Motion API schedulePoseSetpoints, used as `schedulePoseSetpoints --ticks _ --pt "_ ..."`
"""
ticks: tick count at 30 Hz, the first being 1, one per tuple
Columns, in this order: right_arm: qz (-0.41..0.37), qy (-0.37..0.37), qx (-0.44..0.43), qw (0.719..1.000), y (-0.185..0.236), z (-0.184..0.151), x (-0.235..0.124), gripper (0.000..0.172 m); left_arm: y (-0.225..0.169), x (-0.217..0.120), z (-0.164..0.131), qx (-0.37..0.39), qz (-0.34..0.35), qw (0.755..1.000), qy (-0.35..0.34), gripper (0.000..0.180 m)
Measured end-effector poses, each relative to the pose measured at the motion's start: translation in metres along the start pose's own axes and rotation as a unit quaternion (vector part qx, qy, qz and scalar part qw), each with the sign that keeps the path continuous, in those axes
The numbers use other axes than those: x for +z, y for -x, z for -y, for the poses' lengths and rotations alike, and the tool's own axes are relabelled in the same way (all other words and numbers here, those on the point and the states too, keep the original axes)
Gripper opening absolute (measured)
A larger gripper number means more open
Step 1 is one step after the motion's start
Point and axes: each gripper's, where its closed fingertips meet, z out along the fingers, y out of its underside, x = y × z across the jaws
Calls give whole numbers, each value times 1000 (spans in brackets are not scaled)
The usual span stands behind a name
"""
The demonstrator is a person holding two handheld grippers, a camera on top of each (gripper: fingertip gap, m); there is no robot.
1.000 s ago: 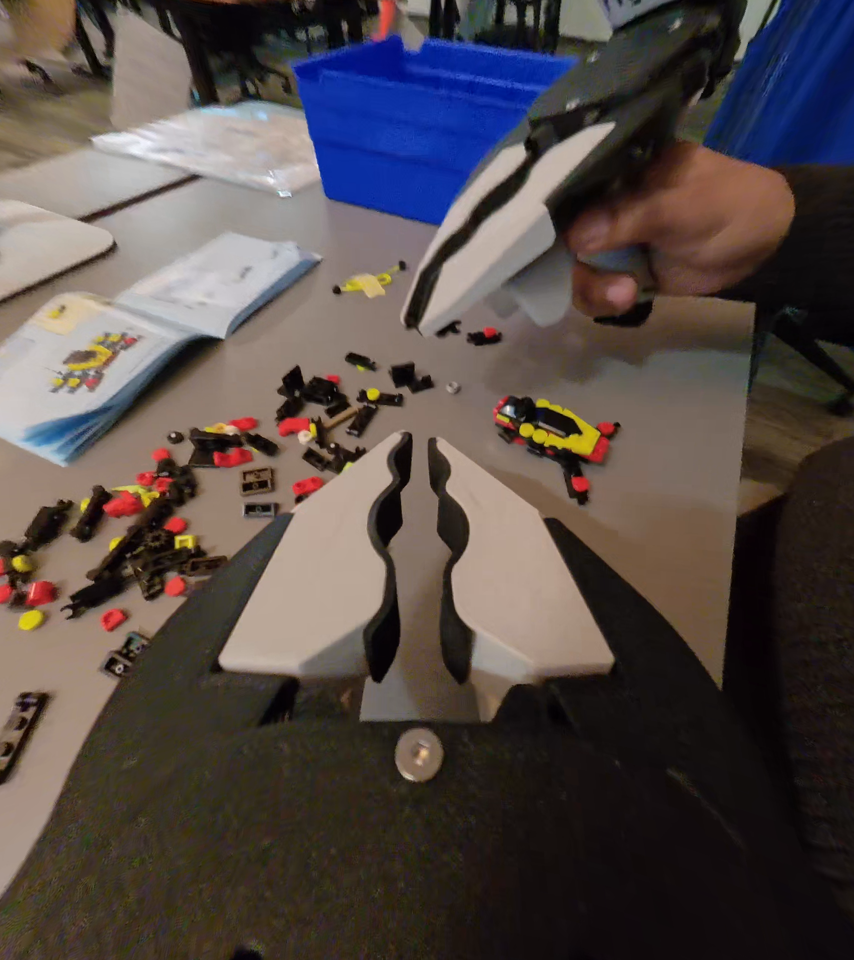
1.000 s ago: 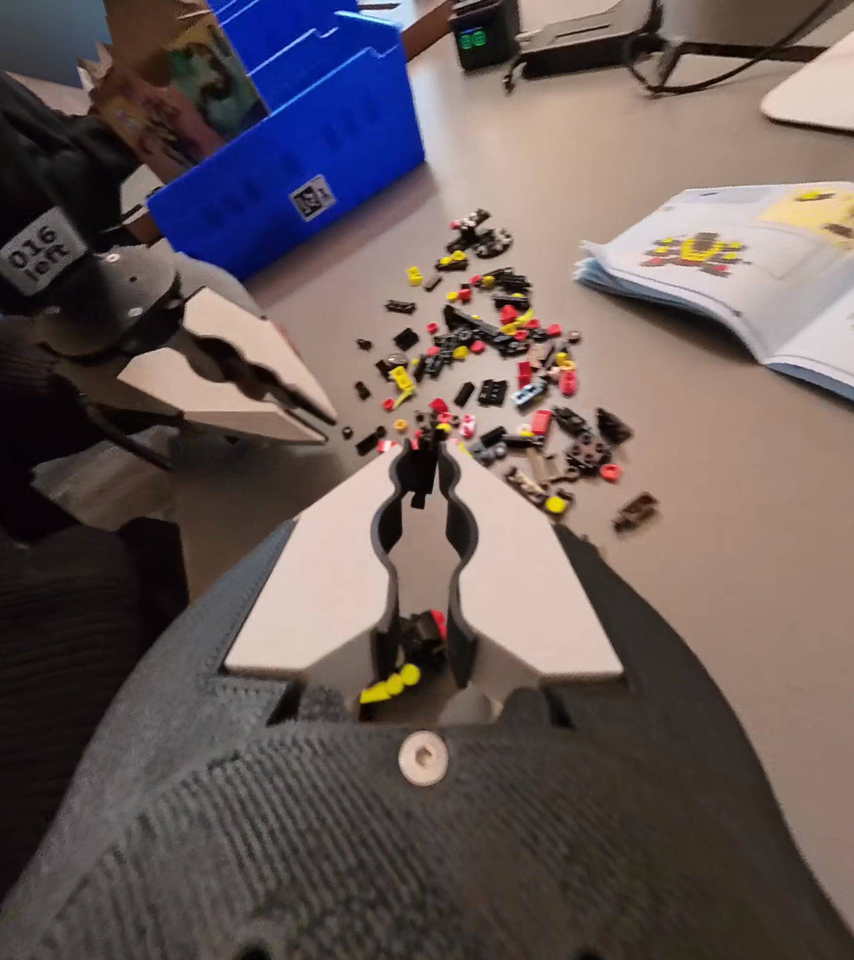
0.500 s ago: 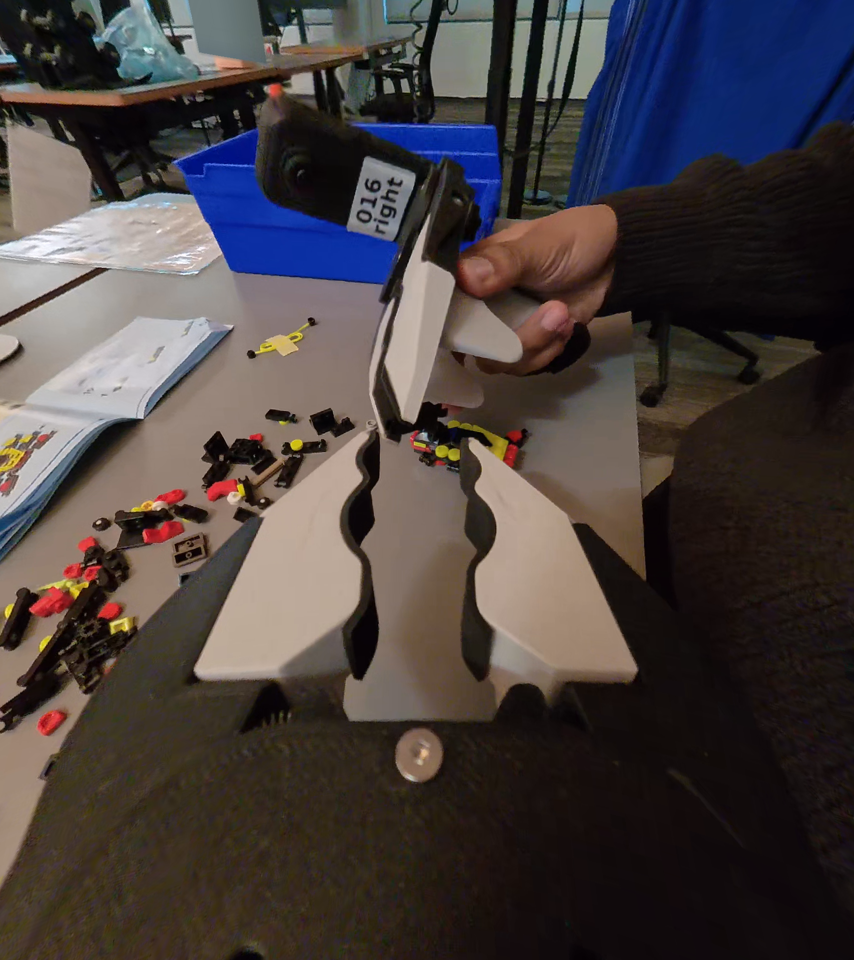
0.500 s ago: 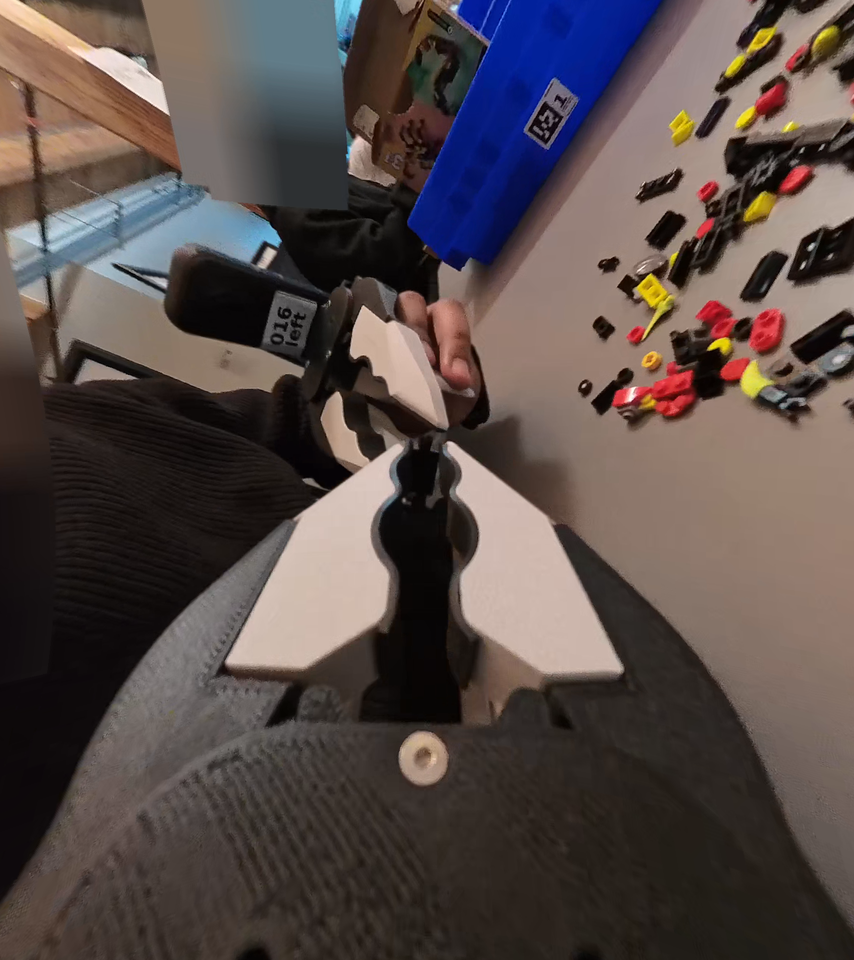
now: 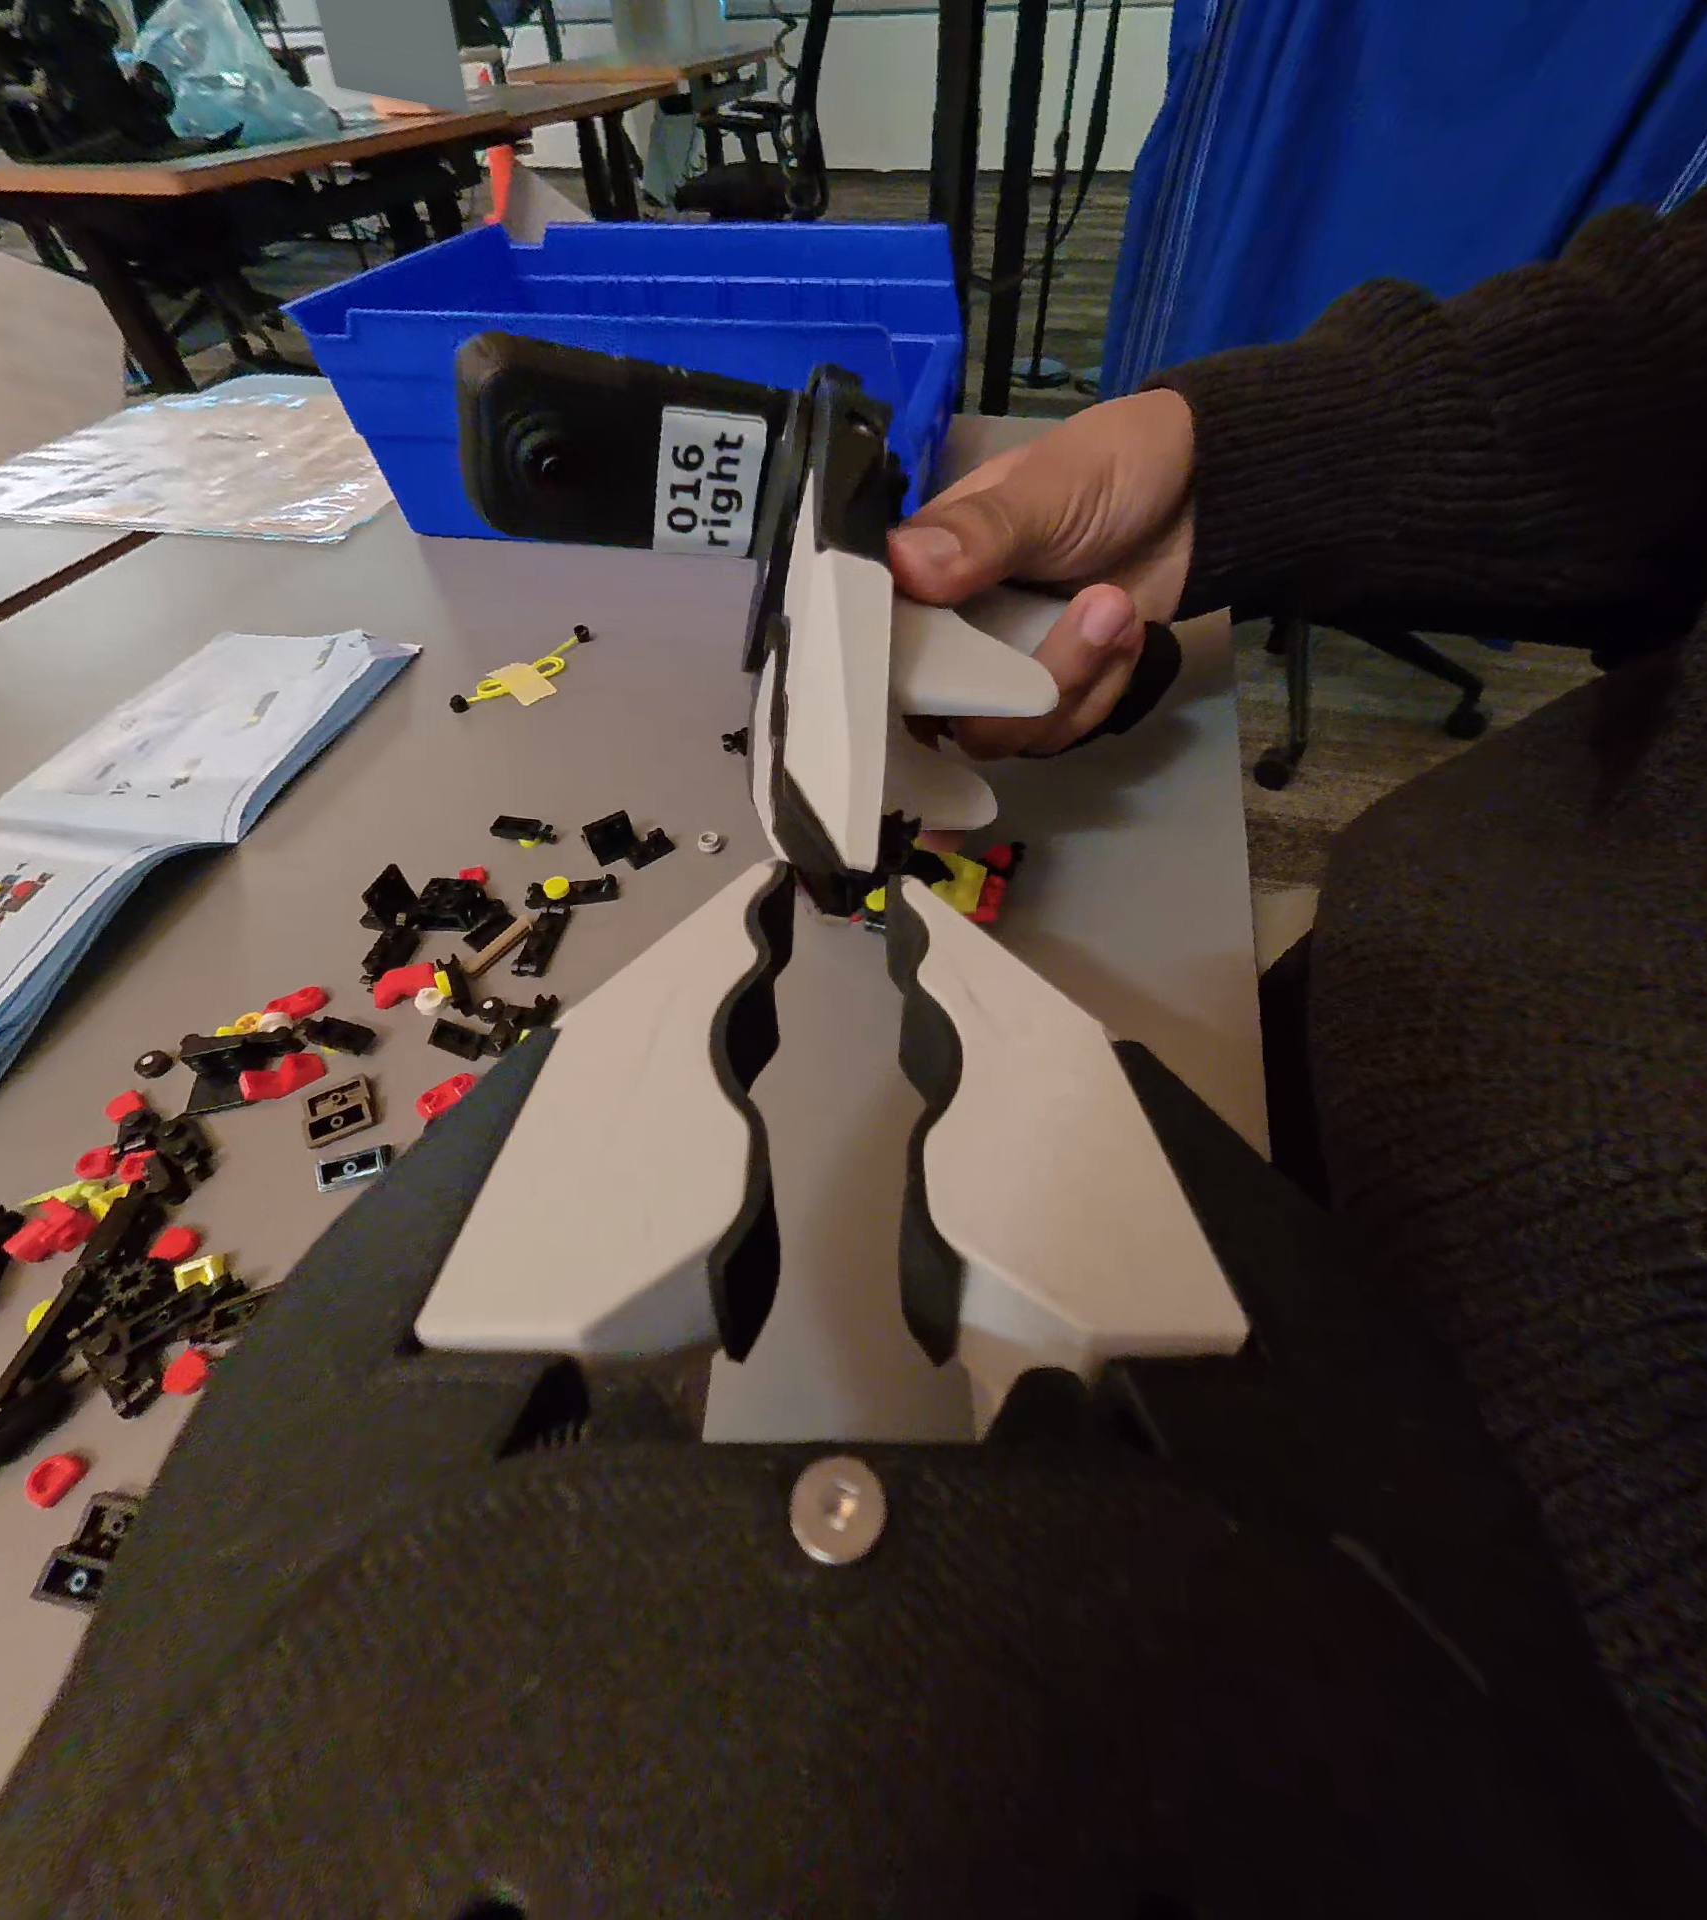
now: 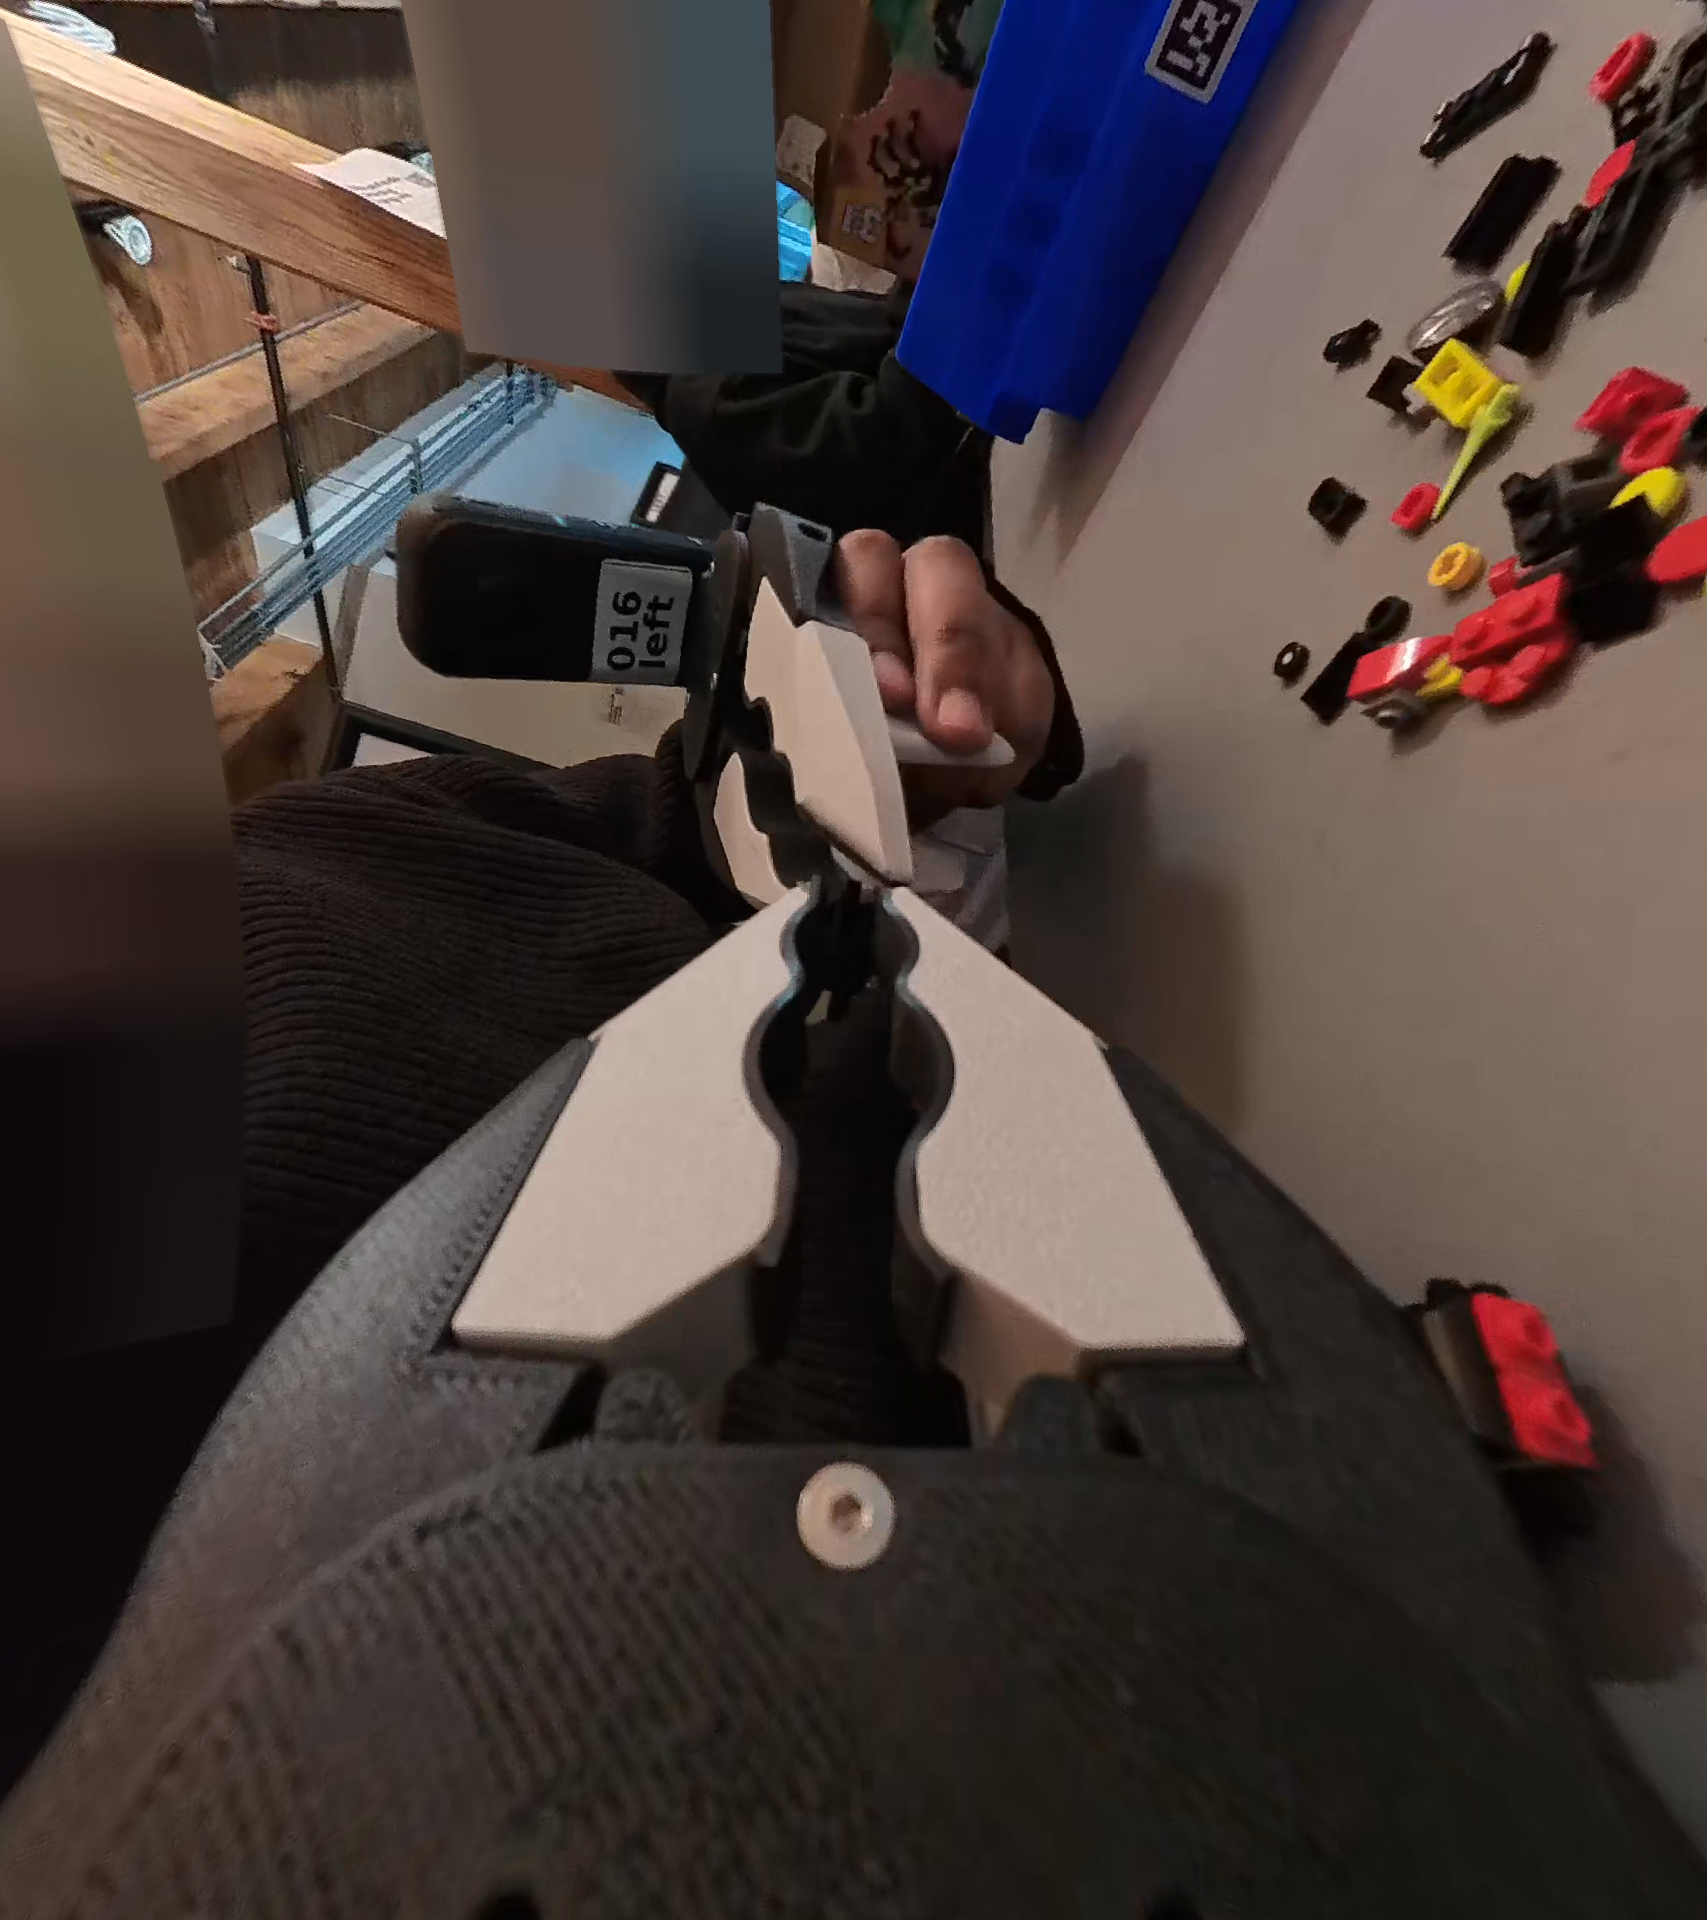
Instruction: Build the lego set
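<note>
My right gripper [image 6: 844, 909] is shut on a small black toy-brick piece [image 6: 836, 945]. In the left wrist view it [image 5: 825, 878] points straight down and its tip meets my left gripper [image 5: 836, 881] above the grey table [image 5: 1140, 987]. The black piece [image 5: 833, 899] stands between the left fingertips [image 5: 776, 883]. The left jaws are apart, and I see no pad pressing on the piece. In the right wrist view the left gripper [image 6: 854, 881] comes in from above with its tips at the piece. A yellow, red and black brick model [image 5: 974, 883] lies on the table just behind.
Loose black, red and yellow pieces [image 5: 257, 1049] are scattered on the left of the table, and they show in the right wrist view [image 6: 1607, 468]. An open instruction booklet [image 5: 153, 769] lies at the far left. A blue bin [image 5: 641, 301] stands at the back. Left and right tips are no more than a few centimetres apart.
The right gripper swung round with the black piece and brought it to the left fingertips. The left jaws opened wide, then narrowed around the piece.
</note>
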Motion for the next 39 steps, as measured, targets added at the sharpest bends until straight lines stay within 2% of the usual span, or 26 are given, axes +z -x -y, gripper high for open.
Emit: schedulePoseSetpoints --ticks 9,12,39 --pt "-3 -16 8 1000 -4 5 -4 7 5 2 -2 -2 18 1000 5 13" --pt "-10 -18 -2 1000 -4 6 -4 6 9 1 -3 -7 26 1000 7 6" --pt "-25 -14 7 1000 -15 5 -8 6 10 5 -12 -35 11 999 23 5"
